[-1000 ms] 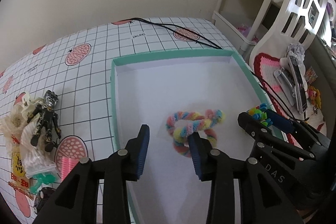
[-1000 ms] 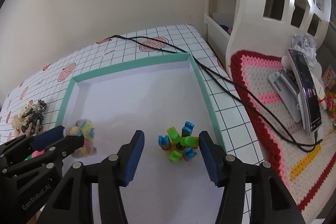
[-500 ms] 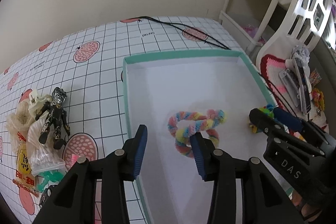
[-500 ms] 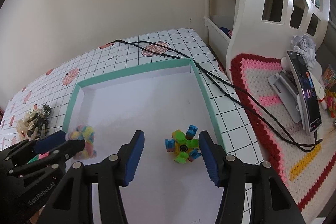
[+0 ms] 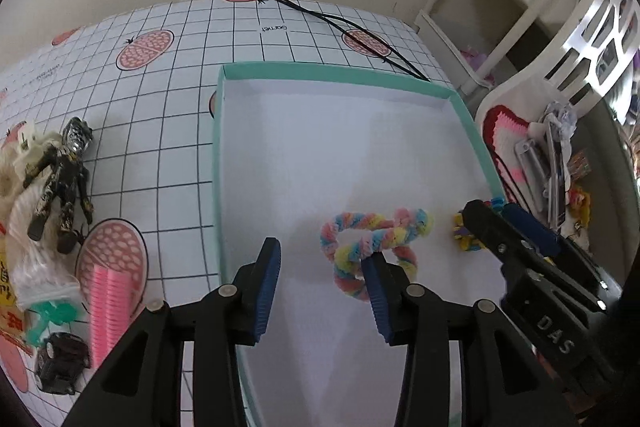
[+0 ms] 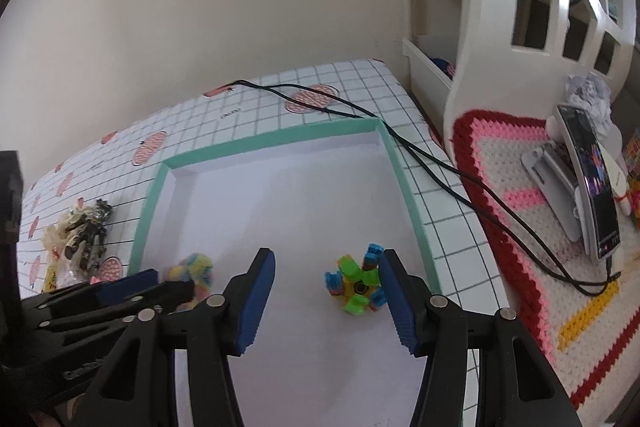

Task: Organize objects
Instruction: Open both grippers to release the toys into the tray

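Over the teal-rimmed tray [image 5: 219,163] — both grippers' jaws wide, empty — pipe-cleaner twist [image 5: 372,239] inside.

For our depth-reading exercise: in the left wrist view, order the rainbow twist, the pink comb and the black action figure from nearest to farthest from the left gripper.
1. Rainbow twist, in the tray, beside the left gripper.
2. Pink comb, on the table, left.
3. Black action figure, far left.

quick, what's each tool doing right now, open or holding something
Left tool: open, empty, above the box.
Right tool: open, empty.
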`<state>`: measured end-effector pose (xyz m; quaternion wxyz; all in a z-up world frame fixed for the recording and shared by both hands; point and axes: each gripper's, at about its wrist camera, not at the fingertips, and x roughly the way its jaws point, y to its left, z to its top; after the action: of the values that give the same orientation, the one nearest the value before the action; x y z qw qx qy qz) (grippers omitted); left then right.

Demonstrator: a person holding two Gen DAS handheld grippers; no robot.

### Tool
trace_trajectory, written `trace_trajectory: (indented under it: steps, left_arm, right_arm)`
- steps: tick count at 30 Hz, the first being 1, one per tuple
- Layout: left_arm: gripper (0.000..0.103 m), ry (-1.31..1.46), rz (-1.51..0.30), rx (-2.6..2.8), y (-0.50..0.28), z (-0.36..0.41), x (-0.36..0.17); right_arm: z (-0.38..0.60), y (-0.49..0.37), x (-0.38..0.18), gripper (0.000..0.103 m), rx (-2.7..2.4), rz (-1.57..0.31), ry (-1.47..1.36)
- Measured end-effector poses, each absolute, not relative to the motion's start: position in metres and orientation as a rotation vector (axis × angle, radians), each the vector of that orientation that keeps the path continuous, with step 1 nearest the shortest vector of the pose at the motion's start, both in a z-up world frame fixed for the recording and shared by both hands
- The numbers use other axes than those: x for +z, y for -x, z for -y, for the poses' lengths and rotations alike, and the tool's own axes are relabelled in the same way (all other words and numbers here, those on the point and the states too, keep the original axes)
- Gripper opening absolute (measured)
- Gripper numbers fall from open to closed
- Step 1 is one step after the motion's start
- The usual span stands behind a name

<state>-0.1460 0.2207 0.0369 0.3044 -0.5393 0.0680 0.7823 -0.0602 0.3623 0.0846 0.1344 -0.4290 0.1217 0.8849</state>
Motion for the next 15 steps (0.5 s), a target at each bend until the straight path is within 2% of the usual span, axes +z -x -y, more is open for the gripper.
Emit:
trace_trajectory:
  steps: [3, 6, 11, 15]
  left_arm:
    - [0.043, 1.405, -0.232, 2.076, 0.1431, -0.2222, 0.0379]
    - [0.052, 1.410, -0.225, 2.071, 0.1434, -0.2210, 0.0384]
    - [0.055, 1.402, -0.209, 2.037, 0.1459, -0.2166, 0.0397]
    - [0.059, 1.376, -0.217, 2.038, 0.1475, -0.2140, 0.0454]
  right_arm:
    - [-0.3585, 0.0605, 0.0874, 0.064, 2.602, -0.359, 1.227]
    - [-0.3546, 0.0612, 0.0894, 0.068, 2.612, -0.329, 1.219]
    - [-0.3570, 0.0599, 0.0911, 0.075, 2.625, -0.348, 1.206]
    - [-0.3587, 0.0588, 0.0916, 0.077, 2.626, -0.357, 1.195]
